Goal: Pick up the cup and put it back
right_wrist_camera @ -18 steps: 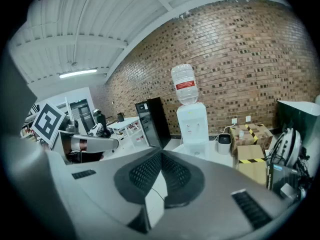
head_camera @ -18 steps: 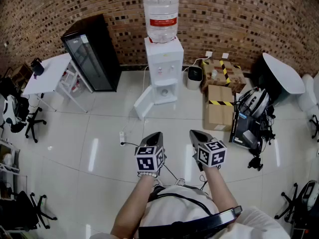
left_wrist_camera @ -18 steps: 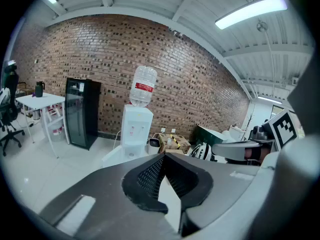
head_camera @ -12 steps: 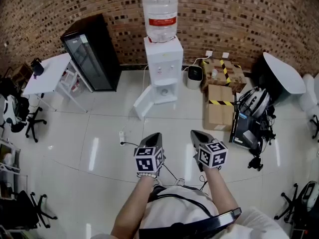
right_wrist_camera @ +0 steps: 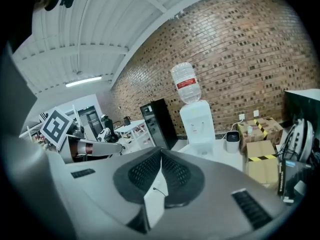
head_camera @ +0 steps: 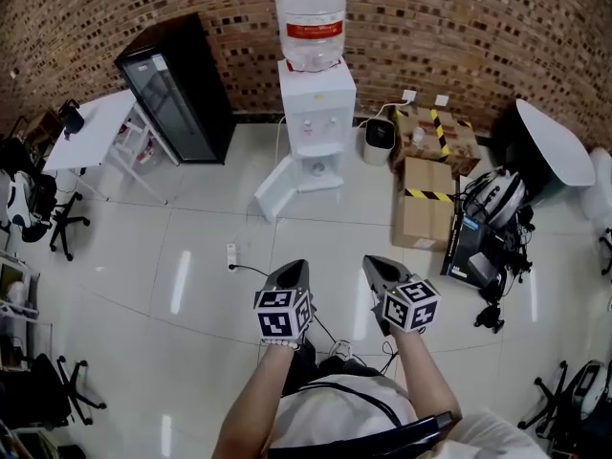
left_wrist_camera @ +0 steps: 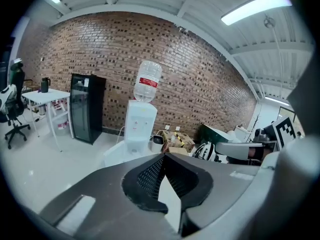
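The left tongs (head_camera: 295,268) and right tongs (head_camera: 373,264) were both closed on nothing. No cup could be made out (perhaps by the water dispenser (head_camera: 316,127)). It was presumably light and crushable, best gripped gently at mid-wall.

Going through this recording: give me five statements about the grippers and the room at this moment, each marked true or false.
1. The left gripper and the right gripper both have their jaws closed. True.
2. The right gripper holds a cup. False: nothing is between its jaws.
3. A water dispenser carrying a bottle stands ahead against the brick wall. True.
4. In the head view the black fridge stands right of the dispenser. False: it stands to its left.
5. The cardboard boxes sit on the white table. False: they stand on the floor.
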Available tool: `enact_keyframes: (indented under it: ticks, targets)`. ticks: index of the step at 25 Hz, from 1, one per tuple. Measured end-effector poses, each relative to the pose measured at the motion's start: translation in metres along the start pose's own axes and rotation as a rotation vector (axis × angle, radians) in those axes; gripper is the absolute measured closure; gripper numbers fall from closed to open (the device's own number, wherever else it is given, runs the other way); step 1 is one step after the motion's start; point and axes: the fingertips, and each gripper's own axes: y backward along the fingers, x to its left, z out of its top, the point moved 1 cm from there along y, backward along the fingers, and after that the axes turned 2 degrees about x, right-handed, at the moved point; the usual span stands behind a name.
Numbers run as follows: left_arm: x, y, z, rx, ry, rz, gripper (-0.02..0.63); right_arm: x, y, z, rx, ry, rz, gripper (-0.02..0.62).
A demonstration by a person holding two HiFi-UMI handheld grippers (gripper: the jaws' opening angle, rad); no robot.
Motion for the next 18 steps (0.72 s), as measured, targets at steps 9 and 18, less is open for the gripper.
enact_keyframes:
  ticks: [9, 18]
  targets:
    - [0.038, -0.051, 0.031, -0.005, 0.022, -0.025, 0.606, -0.023, -0.079, 0.033, -0.025, -0.018, -0.007, 0.578]
    - [0.098, -0.13, 0.067, 0.009, -0.004, -0.094, 0.606, -0.051, -0.188, 0.053, 0.013, 0.029, -0.075, 0.496]
